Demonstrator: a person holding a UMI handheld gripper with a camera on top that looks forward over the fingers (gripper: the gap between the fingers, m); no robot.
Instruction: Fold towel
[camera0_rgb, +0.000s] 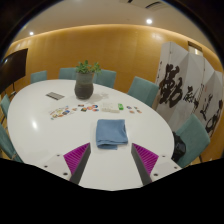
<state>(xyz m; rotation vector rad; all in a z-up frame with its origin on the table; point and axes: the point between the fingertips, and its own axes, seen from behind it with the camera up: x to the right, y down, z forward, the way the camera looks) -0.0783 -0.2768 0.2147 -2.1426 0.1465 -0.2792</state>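
Gripper (110, 157) with magenta-padded fingers (75, 155) spread wide, holding nothing, hanging above the near edge of the round white bench (40, 125). Just ahead, between the finger lines, a small blue cloth towel (111, 132), lying flat as a rough square, seemingly folded once already. Beyond it, small scattered items (108, 106) and a grey pot with a green plant (85, 82); teal chairs (143, 90) around. Best approach, probably: low to one near corner, pinching only the top layer, carrying it straight across, edges matched.
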